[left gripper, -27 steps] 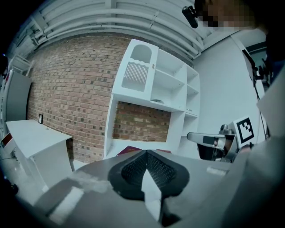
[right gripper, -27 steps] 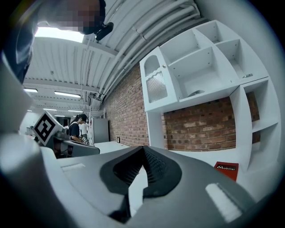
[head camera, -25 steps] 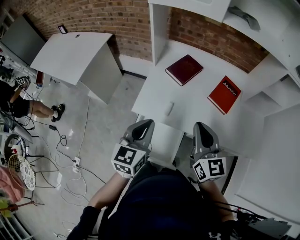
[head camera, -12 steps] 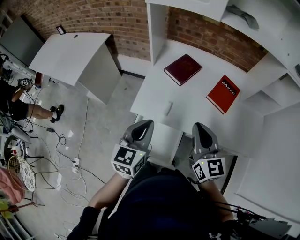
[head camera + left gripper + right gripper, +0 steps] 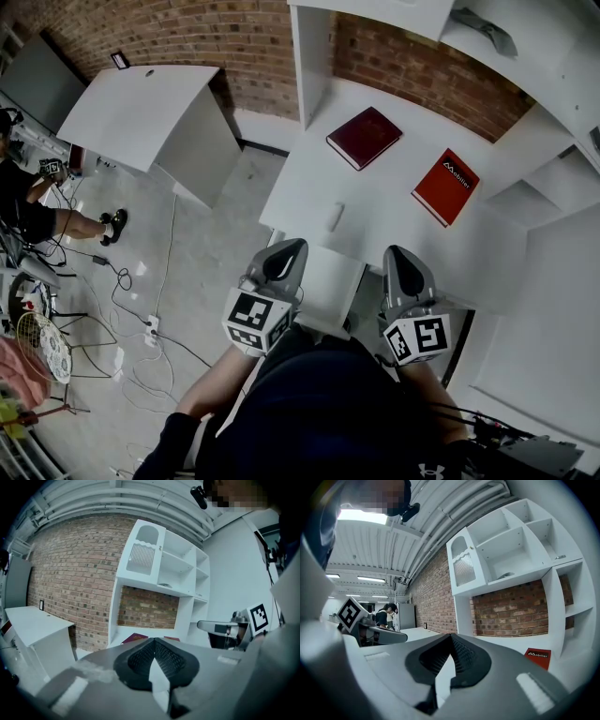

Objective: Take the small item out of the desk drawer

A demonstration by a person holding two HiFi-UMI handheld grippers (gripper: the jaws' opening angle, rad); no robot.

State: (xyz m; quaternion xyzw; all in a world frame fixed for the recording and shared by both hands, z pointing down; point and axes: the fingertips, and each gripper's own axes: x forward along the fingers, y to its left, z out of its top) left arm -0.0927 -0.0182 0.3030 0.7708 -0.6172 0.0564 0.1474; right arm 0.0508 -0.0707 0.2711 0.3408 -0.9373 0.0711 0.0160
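Note:
Both grippers are held side by side just in front of the white desk [image 5: 394, 234], near its front edge. My left gripper [image 5: 285, 249] [image 5: 154, 639] is shut, its jaw tips meeting with nothing between them. My right gripper [image 5: 401, 256] [image 5: 451, 635] is also shut and empty. Between them, below the desk edge, is a white box-like surface [image 5: 330, 281]; I cannot tell whether it is the drawer. A small white oblong item [image 5: 336, 217] lies on the desktop ahead of the left gripper.
A dark red book [image 5: 364, 138] and a bright red book [image 5: 447, 187] [image 5: 538, 656] lie on the desk. White shelving [image 5: 553, 178] rises at the right and back. A white table [image 5: 141, 112] stands to the left, with cables on the floor [image 5: 141, 328] and a seated person [image 5: 37, 202].

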